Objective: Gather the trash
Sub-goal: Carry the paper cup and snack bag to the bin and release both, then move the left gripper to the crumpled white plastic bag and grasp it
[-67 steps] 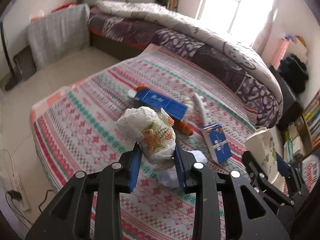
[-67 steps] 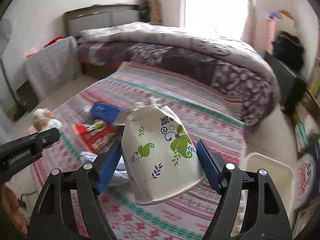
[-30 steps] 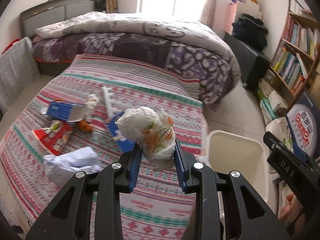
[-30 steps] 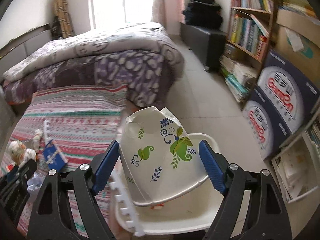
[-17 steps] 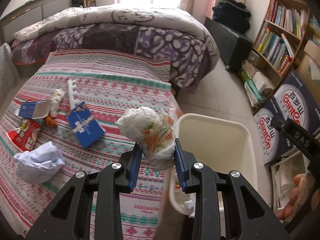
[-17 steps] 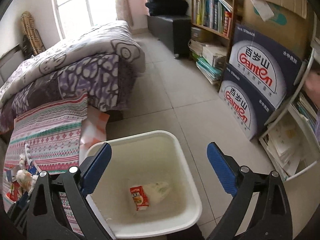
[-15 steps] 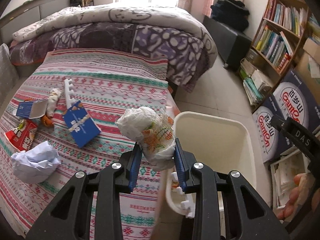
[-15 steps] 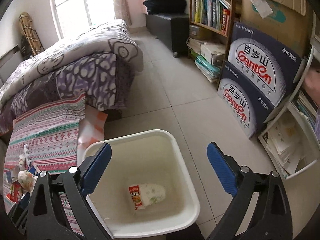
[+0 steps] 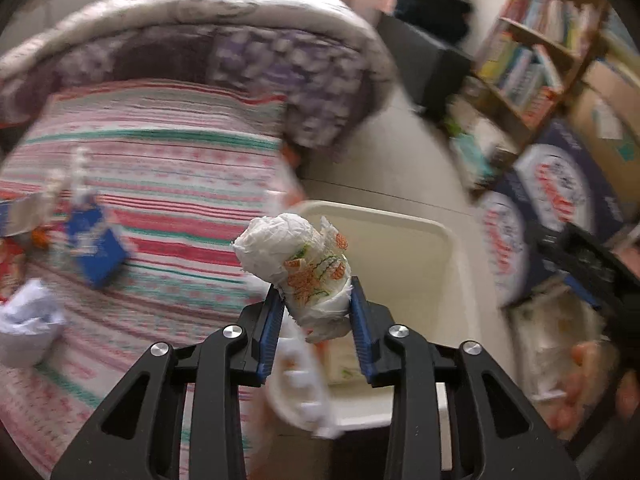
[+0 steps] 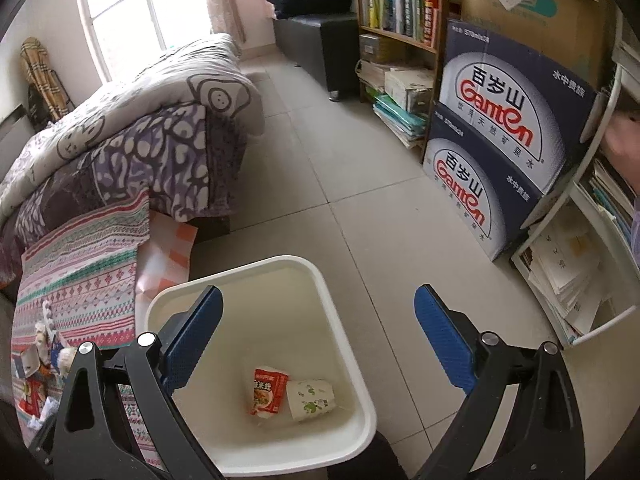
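Observation:
My left gripper (image 9: 316, 308) is shut on a crumpled white wrapper with orange print (image 9: 304, 264), held over the near-left rim of the cream trash bin (image 9: 420, 232). My right gripper (image 10: 316, 332) is open and empty above the same bin (image 10: 340, 292). Inside the bin lie a paper cup with green leaf print (image 10: 310, 398) and a red snack packet (image 10: 268, 392). On the striped bedspread (image 9: 160, 168) remain a blue box (image 9: 96, 244) and a crumpled white paper (image 9: 28, 320). The left wrist view is blurred.
A bed with a purple patterned duvet (image 10: 152, 120) stands left of the bin. Stacked blue water cartons (image 10: 508, 136), a bookshelf (image 10: 400, 4) and a white shelf with papers (image 10: 568, 268) line the right side. Tiled floor (image 10: 360, 200) lies between them.
My right gripper has opened and dropped the paper cup into the bin. My left gripper has swung right with the wrapper from over the bedspread to over the bin.

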A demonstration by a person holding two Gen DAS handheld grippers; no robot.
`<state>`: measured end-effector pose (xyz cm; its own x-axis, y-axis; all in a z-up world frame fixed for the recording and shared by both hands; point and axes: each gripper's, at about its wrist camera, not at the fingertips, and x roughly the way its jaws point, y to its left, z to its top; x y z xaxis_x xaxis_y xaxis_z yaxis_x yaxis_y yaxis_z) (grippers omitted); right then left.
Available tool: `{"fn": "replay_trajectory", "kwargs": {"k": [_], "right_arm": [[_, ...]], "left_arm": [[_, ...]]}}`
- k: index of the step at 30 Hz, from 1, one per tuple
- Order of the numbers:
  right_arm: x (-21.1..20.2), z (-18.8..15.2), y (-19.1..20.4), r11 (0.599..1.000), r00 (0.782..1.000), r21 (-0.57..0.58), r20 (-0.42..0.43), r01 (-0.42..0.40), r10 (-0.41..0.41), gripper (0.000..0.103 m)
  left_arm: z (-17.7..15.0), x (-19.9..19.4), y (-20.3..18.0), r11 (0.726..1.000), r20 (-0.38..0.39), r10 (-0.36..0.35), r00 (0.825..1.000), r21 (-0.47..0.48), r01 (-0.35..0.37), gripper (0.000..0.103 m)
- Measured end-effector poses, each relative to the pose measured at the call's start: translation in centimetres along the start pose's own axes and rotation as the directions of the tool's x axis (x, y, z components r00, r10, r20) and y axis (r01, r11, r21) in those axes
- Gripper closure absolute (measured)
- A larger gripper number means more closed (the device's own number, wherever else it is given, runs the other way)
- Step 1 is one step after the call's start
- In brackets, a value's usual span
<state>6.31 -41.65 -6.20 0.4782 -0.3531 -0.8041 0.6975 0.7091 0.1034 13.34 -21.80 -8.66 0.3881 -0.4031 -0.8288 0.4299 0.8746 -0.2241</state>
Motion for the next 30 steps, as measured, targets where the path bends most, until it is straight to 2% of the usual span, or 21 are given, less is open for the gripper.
{"fn": "replay_trajectory", "kwargs": {"k": [1, 3, 6, 12, 18, 23, 30], "right_arm": [[0.1, 0.1, -0.2, 1.000, 1.000, 0.008, -0.003, 0.002, -0.002, 0.011], [0.1, 0.2, -0.7, 1.000, 1.000, 0.027, -0.006, 0.004, -0.004, 0.010], [0.1, 0.4, -1.2, 0.999, 1.000, 0.045, -0.007, -0.001, 0.002, 0.010], [0.2, 0.4, -1.0, 1.000, 1.000, 0.030, -0.018, -0.009, 0.010, 0.010], [0.4, -0.5, 1.0, 0.999, 0.998, -0.026, -0.052, -0.028, 0.026, 0.010], [0.8, -2.0, 3.3, 0.991, 0.987, -0.078, -0.130, -0.107, 0.096, 0.010], [0.3, -3.7, 6.9, 0.972, 0.984, -0.195, -0.146, -0.130, 0.102, 0.010]], "left_arm": [[0.1, 0.2, -0.5, 0.999, -0.017, -0.030, 0.999, 0.009, 0.030, 0.052], [0.2, 0.0, -1.1, 0.998, 0.001, -0.056, 0.998, 0.013, 0.056, 0.027], [0.5, -0.5, -1.2, 0.997, 0.017, -0.074, 0.997, 0.015, 0.074, 0.026], [0.7, -0.9, 0.5, 0.999, 0.016, -0.034, 0.999, -0.028, 0.034, 0.026], [0.6, -1.8, 2.7, 0.999, 0.016, 0.016, 1.000, -0.052, -0.015, 0.026], [0.5, -2.9, 5.2, 0.994, 0.011, 0.071, 0.997, -0.089, -0.070, 0.026], [0.2, -3.9, 9.2, 0.977, -0.039, 0.166, 0.985, -0.127, -0.170, 0.026]]}}
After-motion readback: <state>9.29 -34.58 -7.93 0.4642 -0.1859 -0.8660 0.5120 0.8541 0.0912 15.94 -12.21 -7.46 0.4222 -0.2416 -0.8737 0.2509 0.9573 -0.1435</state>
